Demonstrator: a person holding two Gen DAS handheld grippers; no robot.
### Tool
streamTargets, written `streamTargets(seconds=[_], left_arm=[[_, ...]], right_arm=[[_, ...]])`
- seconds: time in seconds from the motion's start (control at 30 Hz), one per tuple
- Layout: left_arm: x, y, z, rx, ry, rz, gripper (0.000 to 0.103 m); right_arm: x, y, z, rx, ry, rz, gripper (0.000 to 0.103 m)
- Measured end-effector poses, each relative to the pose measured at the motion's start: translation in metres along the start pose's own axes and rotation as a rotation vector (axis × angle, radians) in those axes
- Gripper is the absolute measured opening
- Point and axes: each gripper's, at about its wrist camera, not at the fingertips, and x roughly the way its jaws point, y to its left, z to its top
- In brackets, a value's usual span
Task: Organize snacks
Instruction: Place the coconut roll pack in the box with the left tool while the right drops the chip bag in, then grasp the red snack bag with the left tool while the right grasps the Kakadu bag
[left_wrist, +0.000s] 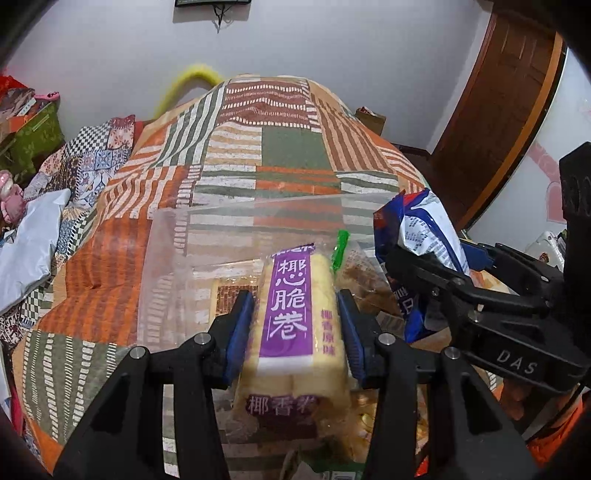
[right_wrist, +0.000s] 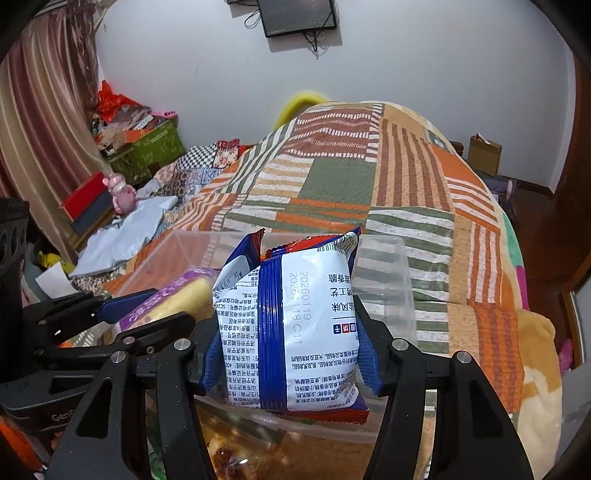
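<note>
My left gripper is shut on a yellow coconut roll pack with a purple label, held over a clear plastic bin on the bed. My right gripper is shut on a blue and white snack bag, held over the same bin. The right gripper and its bag show at the right of the left wrist view. The left gripper and its roll pack show at the left of the right wrist view. Other snack packs lie blurred in the bin below.
The bin rests on a bed with a striped patchwork blanket. A pale plastic bag, a pink toy and boxes sit at the left. A cardboard box and a wooden door are at the right.
</note>
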Motion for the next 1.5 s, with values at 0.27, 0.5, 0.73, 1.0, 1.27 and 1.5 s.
streamTargets(seconds=[0.27,0.5,0.73,1.0,1.27,1.5], left_arm=[[-0.001,0.004,-0.001,-0.017,0.001,0.002,0.046],[-0.013,0.001,0.000,-0.007,-0.023,0.023,0.047],[-0.035,-0.004,-0.007,0.012,-0.040,0.037,0.047],[-0.063,-0.001,-0.021,0.008,-0.048,0.072,0.055],[-0.076,0.011,-0.051,0.014,-0.009,0.120,0.056],[-0.076,0.022,-0.084,-0.005,0.056,0.137,0.059]], right_arm=[[0.007,0.003,-0.001,-0.027,0.027,-0.013,0.058],[-0.001,0.005,-0.003,-0.044,0.029,-0.017,0.059],[-0.019,0.010,-0.008,-0.067,0.012,-0.020,0.060],[-0.051,0.011,-0.019,-0.069,-0.017,-0.028,0.061],[-0.071,-0.003,-0.039,-0.038,-0.011,-0.044,0.065],[-0.076,-0.017,-0.067,0.003,0.037,-0.051,0.065]])
